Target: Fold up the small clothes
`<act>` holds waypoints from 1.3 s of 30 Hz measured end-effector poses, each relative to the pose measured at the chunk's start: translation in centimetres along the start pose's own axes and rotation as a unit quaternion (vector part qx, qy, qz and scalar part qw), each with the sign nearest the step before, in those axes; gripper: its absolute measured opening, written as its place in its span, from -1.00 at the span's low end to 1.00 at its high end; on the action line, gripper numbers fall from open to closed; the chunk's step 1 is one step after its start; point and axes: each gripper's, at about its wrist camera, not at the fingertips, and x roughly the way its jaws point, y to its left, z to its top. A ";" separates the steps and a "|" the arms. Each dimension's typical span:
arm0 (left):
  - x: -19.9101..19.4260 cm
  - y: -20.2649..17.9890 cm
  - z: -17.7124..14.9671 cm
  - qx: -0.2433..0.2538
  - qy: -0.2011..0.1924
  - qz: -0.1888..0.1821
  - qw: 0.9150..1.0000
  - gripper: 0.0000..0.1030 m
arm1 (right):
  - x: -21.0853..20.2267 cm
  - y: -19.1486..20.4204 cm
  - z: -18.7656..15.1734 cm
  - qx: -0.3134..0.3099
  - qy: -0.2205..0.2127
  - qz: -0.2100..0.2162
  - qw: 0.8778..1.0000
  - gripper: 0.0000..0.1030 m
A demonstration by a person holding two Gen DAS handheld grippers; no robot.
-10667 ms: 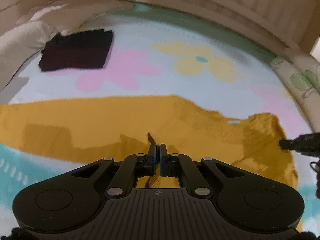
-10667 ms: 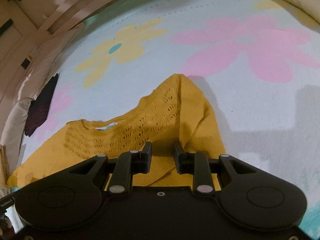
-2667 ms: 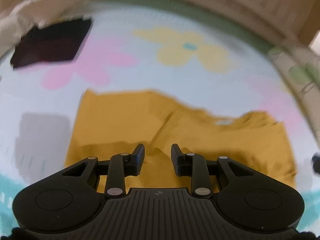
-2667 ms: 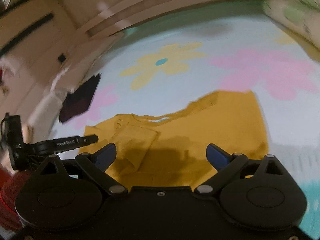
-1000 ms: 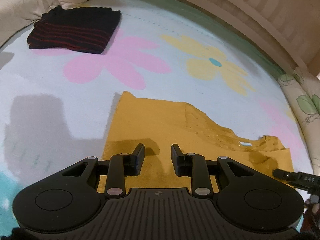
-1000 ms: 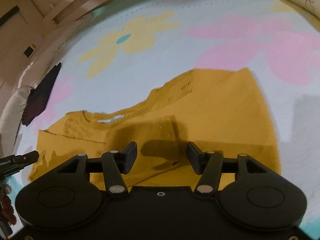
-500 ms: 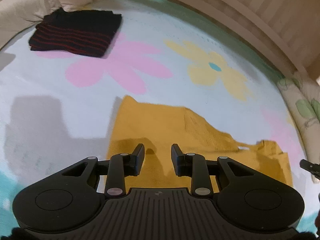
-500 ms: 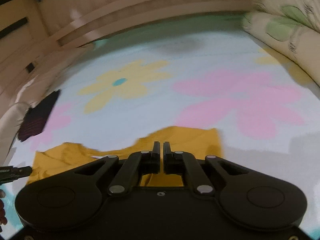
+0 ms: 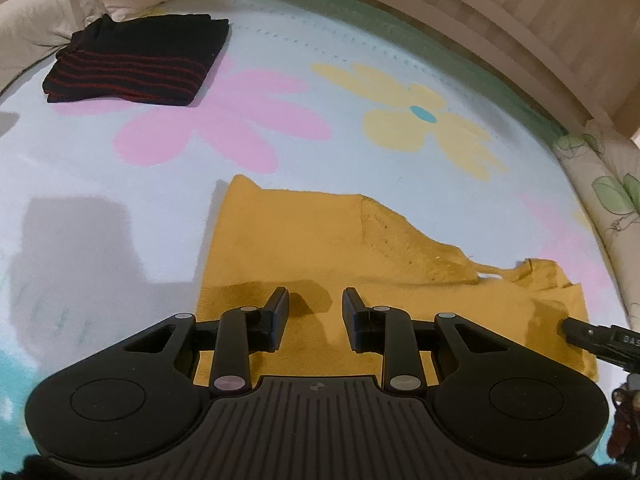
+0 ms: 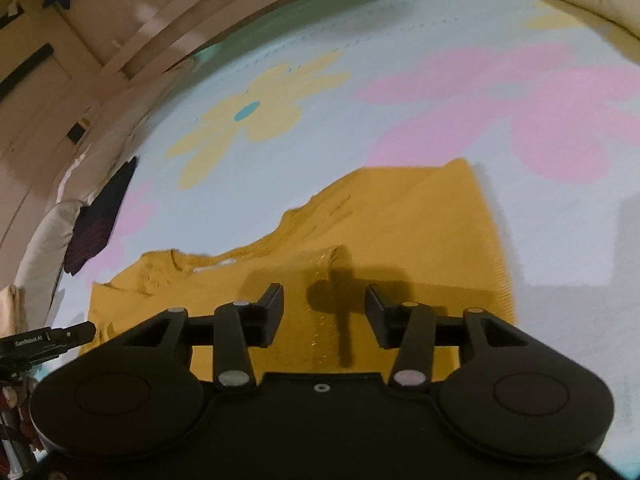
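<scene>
A mustard-yellow knit top lies flat on the flowered bed sheet, both sleeves folded in over the body, neckline toward the right in the left wrist view. It also shows in the right wrist view. My left gripper is open and empty, just above the top's near edge. My right gripper is open and empty over the top's near middle, casting a shadow on it. Its tip shows in the left wrist view.
A folded black garment with red stripes lies at the far left of the bed, also in the right wrist view. A white pillow is behind it. A leaf-print bolster lines the right side. A wooden headboard runs along the back.
My right gripper has opened after being shut half a second ago and has dropped closer over the top. The left gripper stays open in much the same place.
</scene>
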 end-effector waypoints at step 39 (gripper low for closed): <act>-2.0 -1.5 -2.5 0.022 0.020 -0.031 0.999 0.44 | -6.7 -1.4 0.4 -0.054 -0.027 -0.135 0.989 0.53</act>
